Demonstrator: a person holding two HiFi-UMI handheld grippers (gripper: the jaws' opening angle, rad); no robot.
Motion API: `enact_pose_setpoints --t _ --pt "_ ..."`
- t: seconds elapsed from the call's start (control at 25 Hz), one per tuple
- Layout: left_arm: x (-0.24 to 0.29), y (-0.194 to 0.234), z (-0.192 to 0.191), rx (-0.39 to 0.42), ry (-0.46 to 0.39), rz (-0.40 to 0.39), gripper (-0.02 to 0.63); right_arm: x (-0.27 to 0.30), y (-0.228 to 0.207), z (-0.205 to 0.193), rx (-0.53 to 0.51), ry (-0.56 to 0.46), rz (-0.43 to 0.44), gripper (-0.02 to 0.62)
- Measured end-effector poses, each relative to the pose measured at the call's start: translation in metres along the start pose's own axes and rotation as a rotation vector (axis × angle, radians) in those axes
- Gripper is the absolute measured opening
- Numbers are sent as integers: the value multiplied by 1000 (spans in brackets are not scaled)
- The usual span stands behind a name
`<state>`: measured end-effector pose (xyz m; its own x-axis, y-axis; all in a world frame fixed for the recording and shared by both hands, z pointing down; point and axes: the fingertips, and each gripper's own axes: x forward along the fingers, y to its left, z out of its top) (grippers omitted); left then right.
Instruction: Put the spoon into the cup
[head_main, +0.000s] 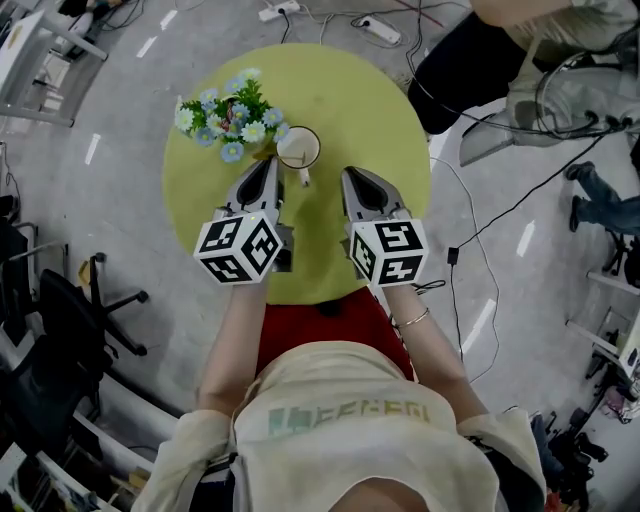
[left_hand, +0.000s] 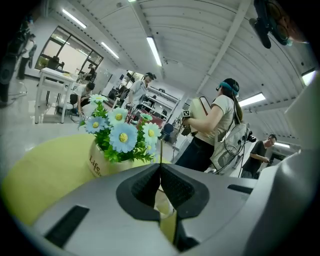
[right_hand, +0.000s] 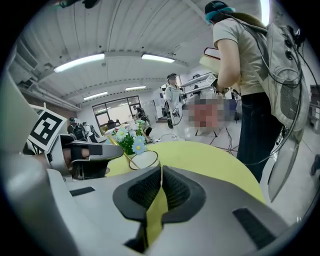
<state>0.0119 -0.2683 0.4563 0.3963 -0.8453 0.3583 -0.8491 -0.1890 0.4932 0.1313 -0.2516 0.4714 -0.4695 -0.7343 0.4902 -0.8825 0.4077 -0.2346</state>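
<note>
Spoon (right_hand: 119, 149), gold, leaning in glass cup (right_hand: 143, 160); left gripper (head_main: 271, 162), right gripper (head_main: 347, 172) fingers closed, empty.

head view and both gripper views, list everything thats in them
table: one, yellow-green, round, centre
potted flowers: one, blue and white blooms in a cream pot, table's far left
cup: one, clear glass, right beside the flowers
spoon: one, gold, leaning in the cup
standing person: one, pale shirt, grey backpack, past the table
office chair: one, black, floor at left
left gripper: one, grey, shut on the spoon's handle at the cup
right gripper: one, grey, shut, empty, right of the cup
</note>
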Motion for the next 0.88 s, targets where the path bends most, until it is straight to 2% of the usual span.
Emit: enact_pose_setpoints --t 0.88 --pt "7 23 -9 -64 24 14 26 10 3 -9 5 32 -8 37"
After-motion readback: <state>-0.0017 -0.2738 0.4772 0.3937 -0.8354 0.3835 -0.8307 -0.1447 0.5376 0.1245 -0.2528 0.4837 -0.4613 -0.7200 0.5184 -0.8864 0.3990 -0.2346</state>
